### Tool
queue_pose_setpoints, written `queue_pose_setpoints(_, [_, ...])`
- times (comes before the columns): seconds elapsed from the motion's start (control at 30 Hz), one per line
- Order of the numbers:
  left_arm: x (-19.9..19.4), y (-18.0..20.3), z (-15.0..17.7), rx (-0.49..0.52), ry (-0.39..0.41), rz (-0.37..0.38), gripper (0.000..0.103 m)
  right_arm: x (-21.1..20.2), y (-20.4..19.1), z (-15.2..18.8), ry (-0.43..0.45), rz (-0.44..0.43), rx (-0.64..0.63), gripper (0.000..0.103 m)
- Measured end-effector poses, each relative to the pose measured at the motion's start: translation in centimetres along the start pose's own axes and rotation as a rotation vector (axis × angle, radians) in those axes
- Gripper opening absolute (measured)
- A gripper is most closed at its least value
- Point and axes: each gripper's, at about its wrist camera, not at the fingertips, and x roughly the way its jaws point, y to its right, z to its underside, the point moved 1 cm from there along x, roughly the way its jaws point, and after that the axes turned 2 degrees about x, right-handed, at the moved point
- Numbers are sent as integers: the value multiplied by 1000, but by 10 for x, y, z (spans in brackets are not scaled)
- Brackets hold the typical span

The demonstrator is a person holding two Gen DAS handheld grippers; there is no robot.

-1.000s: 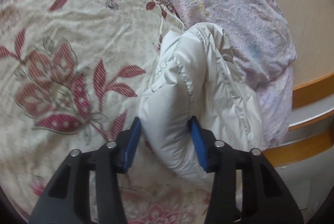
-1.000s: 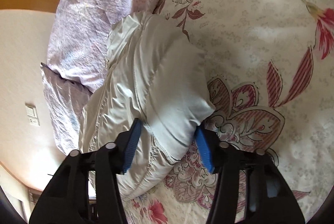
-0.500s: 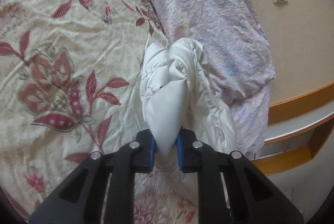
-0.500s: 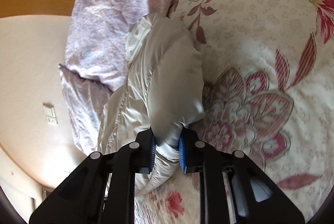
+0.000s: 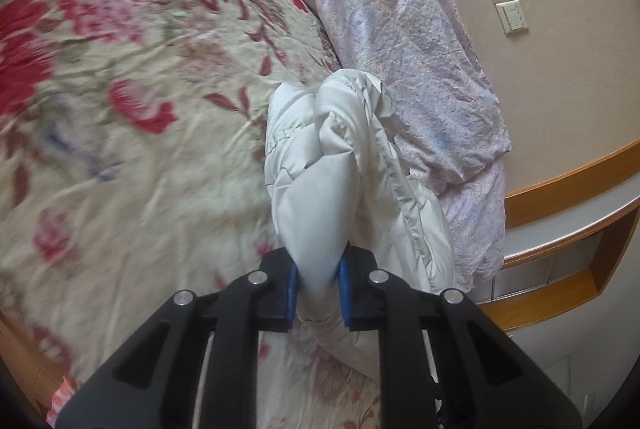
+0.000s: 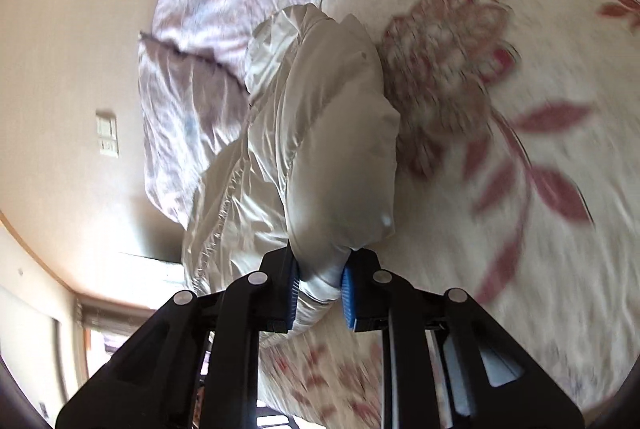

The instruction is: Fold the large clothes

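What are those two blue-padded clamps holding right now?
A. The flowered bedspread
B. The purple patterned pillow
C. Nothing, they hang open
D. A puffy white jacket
D. The left gripper and the right gripper each have blue pads pressed on a bunched part of the puffy white jacket, which lies on the flowered bedspread beside the purple pillow.

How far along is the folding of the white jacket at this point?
Done: both grippers have a grip; the left gripper and the right gripper are each shut on a puffy part of the jacket. In hand: the jacket hangs bunched from the two grips over the floral bedspread, beside the pillow. Left: no flat, finished fold shows yet.
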Motion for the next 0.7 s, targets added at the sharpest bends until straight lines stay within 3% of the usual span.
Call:
queue_pose_setpoints(0.1, [-7, -9, 9, 5, -20, -36, 22, -11, -12, 8, 36, 161, -117, 31])
queue_pose_setpoints(0.17, [-9, -10, 12, 39, -17, -71, 27, -21, -21, 12, 98, 267, -185, 50])
queue_pose_setpoints(0.23, [-14, -7, 14, 90, 3, -96, 36, -39, -39, 17, 261, 436, -301, 57])
queue_pose_setpoints(0.3, [-19, -6, 15, 133, 30, -121, 59, -43, -59, 23, 351, 507, -396, 57])
queue_pose_setpoints(0.37, [-22, -7, 16, 154, 51, -140, 68, -33, -77, 28, 325, 436, -459, 57])
queue_pose_setpoints(0.53, [-28, -16, 19, 146, 80, -163, 75, 37, -142, 61, 189, 308, -677, 57])
queue_pose_setpoints(0.7, [-43, -20, 21, 150, 153, -187, 81, 91, -179, 95, 128, 289, -825, 57])
